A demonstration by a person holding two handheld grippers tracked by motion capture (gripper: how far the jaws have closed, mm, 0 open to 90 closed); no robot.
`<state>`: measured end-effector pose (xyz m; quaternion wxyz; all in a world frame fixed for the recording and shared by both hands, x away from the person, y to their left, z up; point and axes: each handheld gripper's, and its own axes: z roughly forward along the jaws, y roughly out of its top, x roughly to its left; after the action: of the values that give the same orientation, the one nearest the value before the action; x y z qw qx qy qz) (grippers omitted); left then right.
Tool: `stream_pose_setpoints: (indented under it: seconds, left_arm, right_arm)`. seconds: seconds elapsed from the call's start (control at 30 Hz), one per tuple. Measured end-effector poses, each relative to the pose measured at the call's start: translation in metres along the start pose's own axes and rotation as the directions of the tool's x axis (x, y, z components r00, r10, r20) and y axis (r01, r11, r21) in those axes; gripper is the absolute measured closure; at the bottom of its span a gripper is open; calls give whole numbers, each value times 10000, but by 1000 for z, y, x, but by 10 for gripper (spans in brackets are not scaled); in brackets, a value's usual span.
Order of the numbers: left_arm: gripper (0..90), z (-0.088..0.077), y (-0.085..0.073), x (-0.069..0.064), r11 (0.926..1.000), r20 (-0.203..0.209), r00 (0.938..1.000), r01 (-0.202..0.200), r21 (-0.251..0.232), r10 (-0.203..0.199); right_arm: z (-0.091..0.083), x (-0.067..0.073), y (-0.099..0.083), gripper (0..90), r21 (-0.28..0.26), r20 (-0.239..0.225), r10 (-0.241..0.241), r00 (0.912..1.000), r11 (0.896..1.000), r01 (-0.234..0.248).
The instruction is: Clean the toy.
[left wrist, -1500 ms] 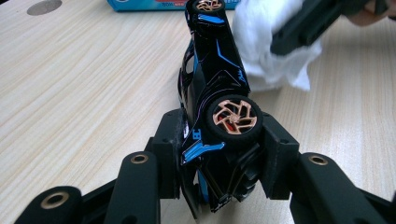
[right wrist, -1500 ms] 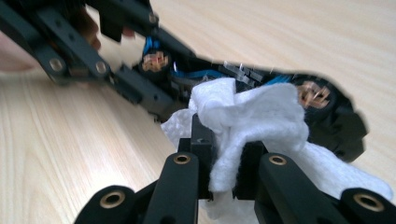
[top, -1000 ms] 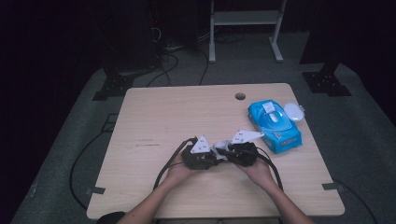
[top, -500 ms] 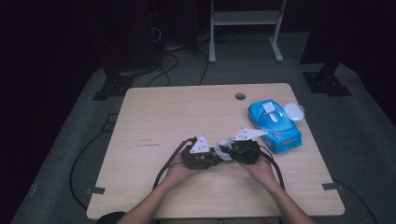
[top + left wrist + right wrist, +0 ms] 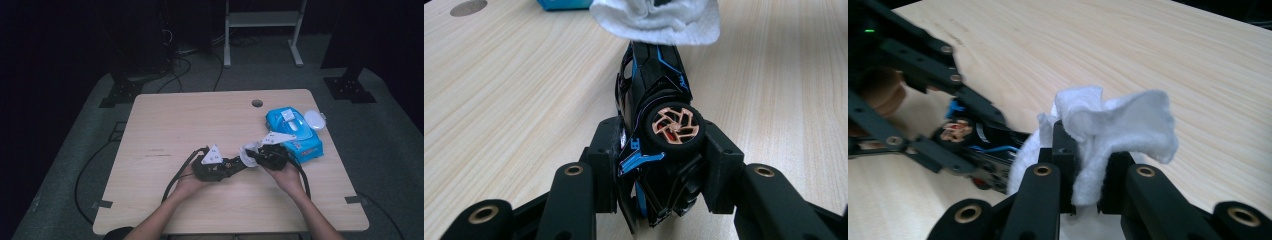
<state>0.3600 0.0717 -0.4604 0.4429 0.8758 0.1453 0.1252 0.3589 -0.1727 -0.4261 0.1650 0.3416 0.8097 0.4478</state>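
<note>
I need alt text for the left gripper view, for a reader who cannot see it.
Two black tool jaws clamp a black toy car with blue trim, turned on its side so a copper-spoked wheel faces the camera. A crumpled white wipe rests on the car's far end, above a pale wooden table.

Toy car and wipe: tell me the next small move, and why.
Probably draw the white wipe, pinched in the right gripper, along the black toy car. The left gripper clamps the car on its side, and the wipe already rests on its far end.
</note>
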Motion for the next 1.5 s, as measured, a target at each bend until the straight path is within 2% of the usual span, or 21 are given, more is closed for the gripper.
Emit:
stream_pose_setpoints:
  seconds: [0.07, 0.17, 0.2, 0.23, 0.27, 0.3, 0.43, 0.5, 0.63, 0.67, 0.73, 0.8, 0.87, 0.93, 1.03, 1.07, 1.13, 1.2, 1.27, 1.37, 1.5]
  left_arm:
    - [576, 0, 0, 0, 10000, 7, 10000, -3, 7, 3]
    - [576, 0, 0, 0, 10000, 3, 10000, 3, 11, -3]
    - [577, -1, -1, 0, 10000, 17, 10000, 3, 20, -4]
    - [576, -2, -2, 1, 10000, 29, 10000, 13, 9, -13]
    - [577, -4, -2, 2, 10000, 52, 10000, 18, 27, -18]
    - [577, -5, -3, 2, 10000, 44, 10000, 17, 19, -17]
    - [577, -6, -3, 3, 10000, 27, 10000, -40, 42, 40]
    - [577, -7, -3, 3, 10000, 30, 10000, -57, 39, 57]
    - [577, -7, -3, 2, 9999, -6, 9999, -146, 30, 146]
    - [577, -7, -3, 2, 9999, 1, 9999, -136, 33, 136]
    - [577, -8, -4, 3, 10000, 42, 10000, -78, 27, 78]
    - [577, -8, -5, 4, 9999, 66, 9999, -100, 47, 100]
    - [577, -9, -5, 4, 9999, 83, 9999, -149, 81, 148]
    - [577, -9, -5, 4, 9998, 98, 9998, -156, 90, 155]
    - [577, -10, -5, 4, 9998, 115, 9998, -180, 66, 180]
    - [577, -11, -5, 4, 9997, 98, 9997, -219, 85, 218]
    - [577, -13, -5, 4, 9997, 116, 9997, -212, 80, 211]
    - [577, -13, -6, 5, 9997, 116, 9997, -222, 92, 221]
    - [577, -13, -6, 5, 9998, 126, 9997, -206, 79, 205]
    - [577, -12, -6, 5, 9998, 112, 9998, -190, 67, 189]
    - [577, -11, -5, 4, 9997, 70, 9997, -215, 93, 215]
  right_arm:
    - [3, 8, 2, 810, 2, -278, -125, 9995, 9999, 125]
    - [12, 26, 6, 809, -79, -1013, -260, 9945, 9996, 254]
    - [16, 33, 6, 807, 0, -1060, -449, 9934, 9990, 452]
    - [18, 38, 7, 807, -31, -819, -806, 9934, 9967, 806]
    - [18, 38, 7, 808, -23, -929, -755, 9928, 9971, 756]
    - [17, 35, 7, 809, -41, -1004, -638, 9929, 9980, 637]
    - [8, 19, 4, 809, -61, -158, -518, 9985, 9986, 517]
    - [1, 6, 0, 809, -36, 351, -371, 9987, 9993, 373]
    - [-7, -14, -6, 809, -273, 497, 300, 9983, 9992, -287]
    - [-10, -17, -6, 809, -236, 859, 228, 9960, 9995, -208]
    - [-12, -23, -8, 809, -162, 1034, 363, 9940, 9993, -348]
    - [-14, -29, -10, 809, -253, 894, 799, 9928, 9966, -779]
    - [-15, -27, -9, 809, -348, 606, 867, 9944, 9958, -847]
    - [-13, -20, -6, 809, -498, 119, 779, 9969, 9958, -772]
    - [-6, -10, -3, 808, -423, -256, 428, 9988, 9981, -439]
    - [-5, -9, -3, 808, -333, -252, 355, 9991, 9988, -363]
    - [-2, -11, -5, 808, -108, 92, 181, 9998, 9998, -180]
    - [-4, -16, -7, 809, -148, 160, 492, 9987, 9987, -490]
    - [-8, -14, -5, 809, -156, 256, 343, 9991, 9993, -339]
    - [-10, -5, 0, 809, -247, -4, 82, 10000, 9997, -82]
    - [-3, 13, 8, 809, -14, -412, -371, 9985, 9993, 370]
